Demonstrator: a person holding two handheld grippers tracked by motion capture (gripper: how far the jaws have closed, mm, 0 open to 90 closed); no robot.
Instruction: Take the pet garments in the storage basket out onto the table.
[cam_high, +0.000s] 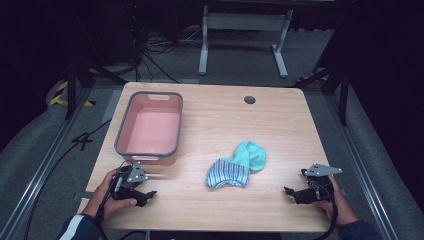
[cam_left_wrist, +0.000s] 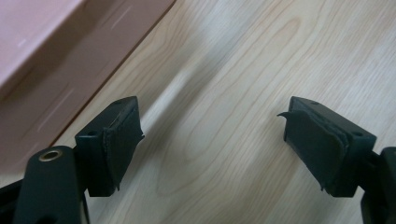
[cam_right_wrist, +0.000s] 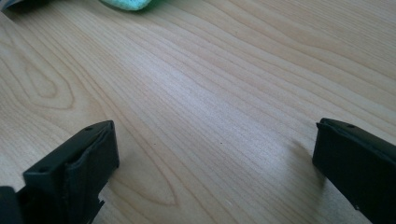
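Socks (cam_high: 236, 169): two, one striped, one teal, heaped mid-tabletop, touching, betw. both claws, held by neither. Left claw (cam_high: 145, 196): near-left, just beside pink bin's (cam_high: 120, 134) near wall, jaws apart, nothing betw. them. Right claw (cam_high: 292, 192): near-right, jaws wide, nothing gripped. Progress, judged: none done; bin holds nothing, both socks left to pick up and, presumably, drop in. High view gives whole layout; left gripper view (cam_left_wrist: 210, 140) gives bin wall close; right gripper view (cam_right_wrist: 215, 163) gives teal sock edge (cam_right_wrist: 126, 3) at far end of bare tabletop (cam_right_wrist: 224, 93).
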